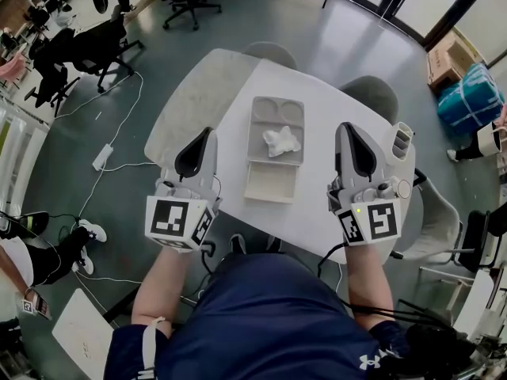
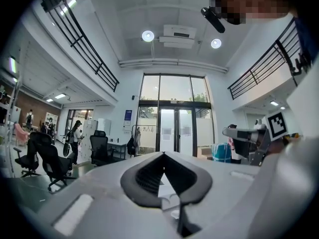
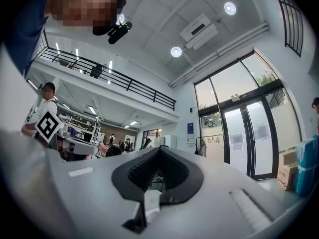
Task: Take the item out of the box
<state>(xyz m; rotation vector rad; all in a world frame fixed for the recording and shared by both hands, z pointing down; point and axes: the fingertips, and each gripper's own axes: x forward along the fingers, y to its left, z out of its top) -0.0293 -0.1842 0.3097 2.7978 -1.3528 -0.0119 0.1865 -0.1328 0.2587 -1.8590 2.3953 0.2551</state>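
Note:
An open white box [image 1: 255, 145] lies in the middle of the white table [image 1: 317, 109]; its far half has moulded compartments. A crumpled white item [image 1: 282, 140] rests in that far half. The near half [image 1: 269, 184] is a shallow beige tray with nothing visible in it. My left gripper [image 1: 207, 133] is held over the table's near left edge, left of the box, jaws together and nothing between them. My right gripper [image 1: 346, 129] hovers right of the box, also shut and holding nothing. Both gripper views look up into the hall, past the left gripper [image 2: 163, 153] and right gripper [image 3: 159, 148], and neither shows the box.
Two grey chairs [image 1: 269, 51] [image 1: 372, 93] stand at the table's far side. A small white holder [image 1: 402, 141] sits at the table's right edge. Office chairs [image 1: 95, 50] and floor cables [image 1: 107, 153] lie to the left; a blue bag [image 1: 471, 97] and cardboard boxes [image 1: 447, 54] stand far right.

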